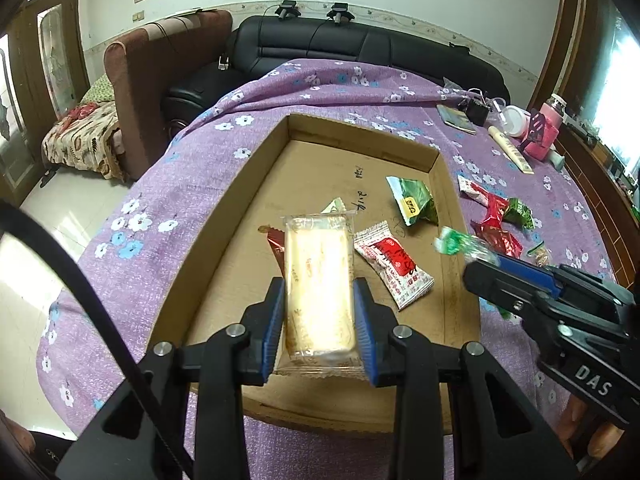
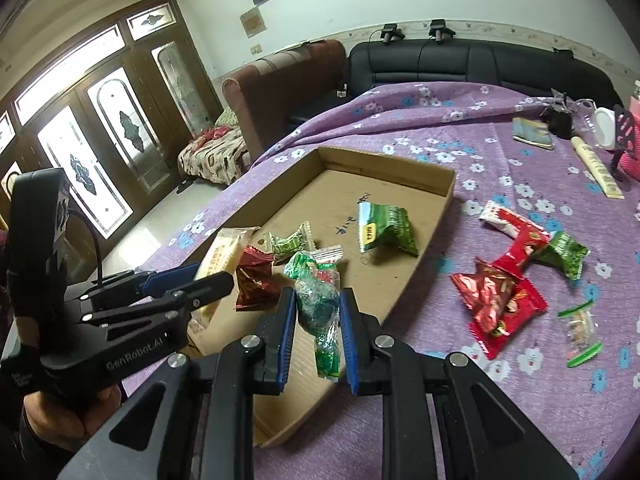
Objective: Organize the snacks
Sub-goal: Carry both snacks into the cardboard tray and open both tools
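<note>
My left tongs (image 1: 319, 320) fill the bottom centre of the left view, closed onto a pale cake in a clear wrapper (image 1: 319, 280); both blue pads press its long sides and it hangs over the near half of the cardboard tray (image 1: 224, 216). My right tongs (image 2: 318, 324), bottom centre of the right view, are closed onto a green twisted candy (image 2: 320, 304), also above the tray's near end.

Just past the cake, lower centre of the left view, a white and red packet (image 1: 394, 266) lies on the tray floor, with a dark red packet (image 1: 276, 242) partly hidden behind the cake's left edge. Farther in, right of centre, a green packet (image 1: 414, 200) rests near the tray's right wall.

Outside the tray, at the right of the right view, red packets (image 2: 498, 300) and a small green packet (image 2: 564, 254) lie bunched on the purple flowered cloth (image 2: 440, 128) covering the counter, with a small clear packet (image 2: 580, 328) near them. Along the top of the frame stands a black sofa (image 2: 460, 64).
</note>
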Tool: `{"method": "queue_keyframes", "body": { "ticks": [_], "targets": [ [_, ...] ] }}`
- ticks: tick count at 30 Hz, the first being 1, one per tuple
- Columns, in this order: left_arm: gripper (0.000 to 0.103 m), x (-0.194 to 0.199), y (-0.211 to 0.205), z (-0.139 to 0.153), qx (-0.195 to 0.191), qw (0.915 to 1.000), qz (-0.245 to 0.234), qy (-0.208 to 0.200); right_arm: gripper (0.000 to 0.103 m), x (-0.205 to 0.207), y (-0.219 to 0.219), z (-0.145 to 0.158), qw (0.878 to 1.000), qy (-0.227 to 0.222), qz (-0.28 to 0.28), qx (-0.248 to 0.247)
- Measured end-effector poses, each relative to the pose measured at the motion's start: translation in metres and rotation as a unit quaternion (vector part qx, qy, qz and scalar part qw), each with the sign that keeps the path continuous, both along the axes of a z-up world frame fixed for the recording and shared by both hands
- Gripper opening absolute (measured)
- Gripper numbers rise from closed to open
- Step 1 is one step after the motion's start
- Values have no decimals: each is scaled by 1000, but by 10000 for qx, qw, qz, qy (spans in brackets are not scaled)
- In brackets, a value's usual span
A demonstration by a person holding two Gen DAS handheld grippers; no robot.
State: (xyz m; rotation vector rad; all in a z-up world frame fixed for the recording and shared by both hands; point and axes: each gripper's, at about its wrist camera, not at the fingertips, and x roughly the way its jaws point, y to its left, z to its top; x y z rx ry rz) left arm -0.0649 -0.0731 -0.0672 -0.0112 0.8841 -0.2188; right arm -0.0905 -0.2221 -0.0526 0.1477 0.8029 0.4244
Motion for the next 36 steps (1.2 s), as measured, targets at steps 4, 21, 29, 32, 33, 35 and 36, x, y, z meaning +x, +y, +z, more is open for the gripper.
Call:
{"method": "queue_keyframes", "body": {
  "ticks": [4, 21, 29, 32, 33, 35, 36],
  "targets": [
    [35, 2, 0, -1, -22, 10000, -30, 11, 20, 9, 4, -3, 10000, 21, -4, -16],
    [35, 13, -8, -11, 54, 9999, -95, 108, 20, 40, 6, -18, 9998, 176, -64, -70],
    [36, 21, -8, -16, 70, 9998, -73, 166, 20, 51, 6, -30, 9995, 286, -62, -94],
    [36, 24, -9, -18, 87, 9997, -69, 198, 20, 54, 6, -33, 9994, 326, -64, -99],
    [36, 24, -9, -19, 93, 9997, -69, 211, 20, 55, 6, -34, 9994, 333, -64, -98],
    [36, 25, -10, -20, 106, 9997, -60, 222, 20, 56, 6, -35, 9993, 358, -56, -95],
    [36, 25, -10, -20, 123, 9996, -54, 236, 20, 56, 6, -36, 9993, 362, -63, -111]
  ]
}}
